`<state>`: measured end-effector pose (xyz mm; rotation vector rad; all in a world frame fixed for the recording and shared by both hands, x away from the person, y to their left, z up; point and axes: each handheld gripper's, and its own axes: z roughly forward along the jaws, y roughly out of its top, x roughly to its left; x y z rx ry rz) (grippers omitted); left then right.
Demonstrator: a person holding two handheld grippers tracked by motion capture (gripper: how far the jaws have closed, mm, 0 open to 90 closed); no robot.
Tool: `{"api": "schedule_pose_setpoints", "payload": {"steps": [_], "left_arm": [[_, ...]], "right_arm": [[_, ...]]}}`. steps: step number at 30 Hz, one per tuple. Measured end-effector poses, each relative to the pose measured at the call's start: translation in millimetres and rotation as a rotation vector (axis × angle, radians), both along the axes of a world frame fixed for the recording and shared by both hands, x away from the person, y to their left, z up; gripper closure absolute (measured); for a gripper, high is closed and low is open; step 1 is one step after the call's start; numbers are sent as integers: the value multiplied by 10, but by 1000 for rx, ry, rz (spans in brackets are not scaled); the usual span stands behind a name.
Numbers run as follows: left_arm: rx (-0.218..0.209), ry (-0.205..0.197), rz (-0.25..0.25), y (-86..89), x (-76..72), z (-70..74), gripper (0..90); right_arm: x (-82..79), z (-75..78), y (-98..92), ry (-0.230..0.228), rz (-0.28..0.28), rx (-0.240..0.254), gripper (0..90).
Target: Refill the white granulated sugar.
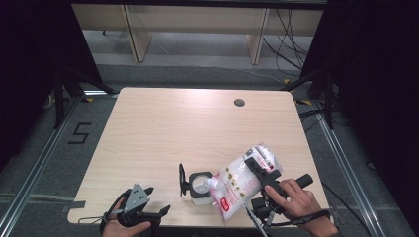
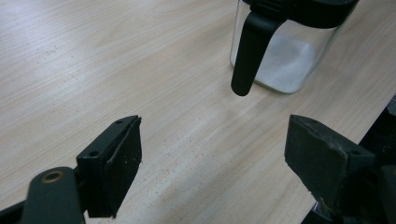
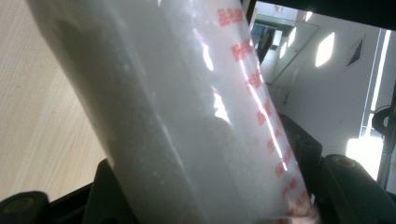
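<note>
A clear plastic bag (image 1: pixel 242 180) of white granules with red print hangs tilted, its spout down at the mouth of a small glass jar (image 1: pixel 200 187). The jar's black lid (image 1: pixel 182 179) stands flipped open on the left. My right gripper (image 1: pixel 262 168) is shut on the bag's upper part, and the bag (image 3: pixel 187 116) sits between the jaws of the right gripper (image 3: pixel 205 177). My left gripper (image 1: pixel 157 200) rests near the table's front edge, left of the jar, open and holding nothing. Ahead of the left gripper (image 2: pixel 212 135), the jar (image 2: pixel 289 60) holds a layer of white granules.
The wooden table (image 1: pixel 173 128) has a round cable hole (image 1: pixel 239 102) at its far right. The jar stands close to the front edge. Beyond the table are grey floor, pale furniture legs (image 1: pixel 136 39) and loose cables (image 1: pixel 291 44).
</note>
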<state>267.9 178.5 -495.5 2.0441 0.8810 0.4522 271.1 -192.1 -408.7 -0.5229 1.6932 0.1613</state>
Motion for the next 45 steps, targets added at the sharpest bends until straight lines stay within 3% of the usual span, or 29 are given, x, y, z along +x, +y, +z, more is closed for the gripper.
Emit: {"api": "schedule_pose_setpoints", "payload": {"steps": [1,4,5,6,9,11,13,15,16,17,19,20,22,23,26,29,30,31,34,36,39,40,42,43,45], "left_arm": [[-19,14,18,-11,-12,-11,184],[-23,4,17,-8,-4,-9,184],[-15,0,15,-4,-4,-8,184],[-15,3,15,-5,-9,-12,184],[-23,1,15,-10,5,-11,184],[-14,1,12,-6,-5,-9,184],[4,4,3,9,-5,-5,184],[-22,-1,14,-5,4,-7,184],[-18,-4,11,-2,4,-6,184],[-10,0,15,0,-7,-5,184],[15,-5,4,19,5,-4,184],[-17,2,14,4,-1,-8,184],[-15,5,18,2,-8,-3,184],[12,12,15,17,-12,-1,184],[-19,9,21,2,-3,-9,184],[10,-2,5,21,0,-4,184],[-24,2,25,-1,-7,-20,184],[14,14,20,27,-1,-7,184],[-26,13,30,0,-12,-12,184],[-5,13,20,17,-11,-10,184],[-17,-3,20,15,0,-6,184],[5,-1,7,31,-1,0,184],[11,0,5,36,-2,1,184],[-14,0,18,21,0,-5,184],[-17,-3,18,16,2,-5,184]], "right_arm": [[9,-5,3,-11,13,5,453],[-2,-6,-5,-10,1,15,453],[7,38,12,-28,30,-28,453],[3,18,1,-9,10,-8,453],[4,39,6,-26,18,-29,454],[3,17,-9,-13,10,-6,454],[-2,32,-3,-17,3,-21,454],[6,42,7,-27,26,-25,454],[5,42,8,-27,28,-26,454],[-1,14,-4,-19,16,6,454],[-4,11,-2,-19,11,7,454],[-5,10,-2,-19,11,8,455],[-4,12,-3,-17,12,6,455],[-3,12,-3,-19,12,6,454],[1,21,8,-23,19,-8,455],[-13,29,14,-12,2,-16,455],[-8,42,22,-26,20,-29,456],[-17,18,10,-4,-5,-5,455],[-15,33,12,-11,3,-16,456],[-17,34,15,-14,3,-19,456],[-17,41,21,-21,11,-21,457],[-4,38,26,-35,40,-17,457],[-12,50,34,-33,33,-36,458],[-15,41,29,-24,25,-27,458],[-13,50,31,-28,36,-35,459]]}}
